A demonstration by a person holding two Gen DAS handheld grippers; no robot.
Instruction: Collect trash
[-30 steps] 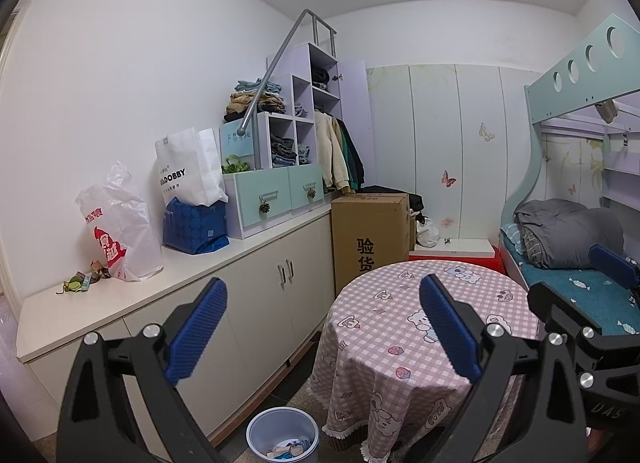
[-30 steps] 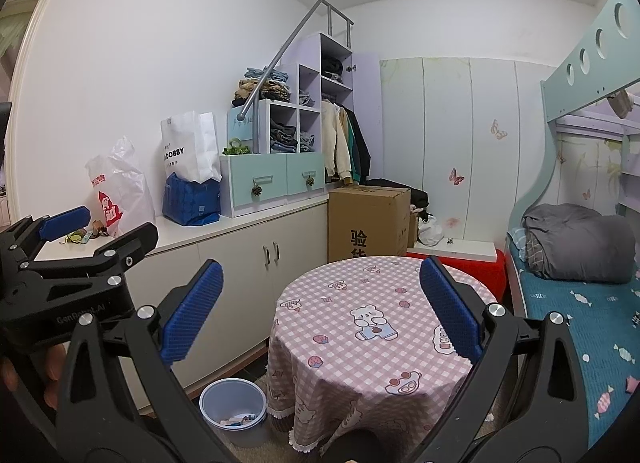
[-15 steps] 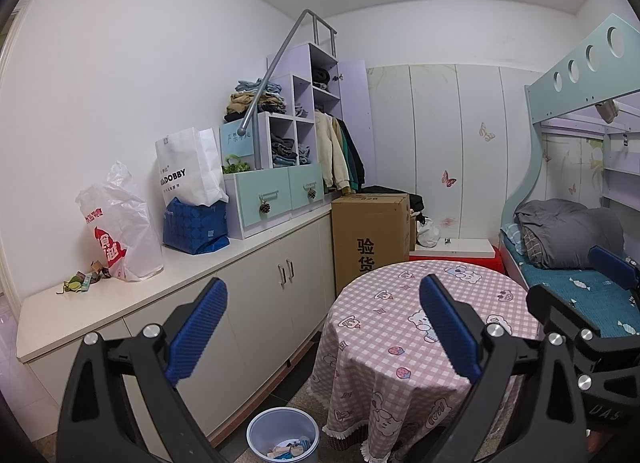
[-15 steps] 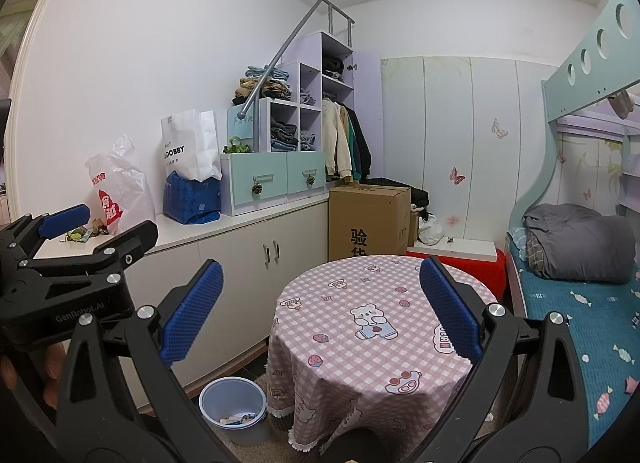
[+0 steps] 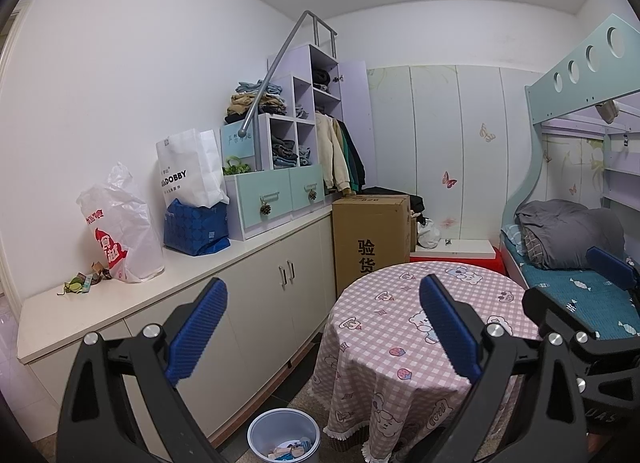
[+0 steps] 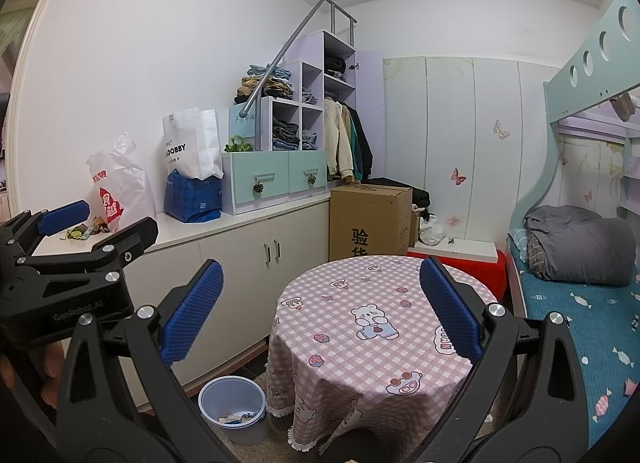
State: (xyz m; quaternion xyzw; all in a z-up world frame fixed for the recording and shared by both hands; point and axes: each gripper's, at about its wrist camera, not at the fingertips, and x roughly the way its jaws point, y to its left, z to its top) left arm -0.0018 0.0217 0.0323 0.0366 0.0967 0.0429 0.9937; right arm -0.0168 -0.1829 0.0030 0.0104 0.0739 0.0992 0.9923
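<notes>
Small scraps of trash (image 5: 82,282) lie on the white counter (image 5: 132,299) at its left end, beside a white plastic bag (image 5: 120,227); they also show in the right wrist view (image 6: 86,229). A pale blue waste bin (image 5: 284,437) with some litter inside stands on the floor between the cabinet and the round table; it also shows in the right wrist view (image 6: 234,409). My left gripper (image 5: 322,329) is open and empty, held in the air far from the trash. My right gripper (image 6: 320,311) is open and empty, to the right of the left one.
A round table with a pink checked cloth (image 6: 380,323) stands ahead. A cardboard box (image 6: 370,219) stands behind it. A white paper bag (image 5: 190,175), a blue bag (image 5: 196,227) and drawer units (image 5: 276,195) sit on the counter. A bunk bed (image 6: 580,263) fills the right side.
</notes>
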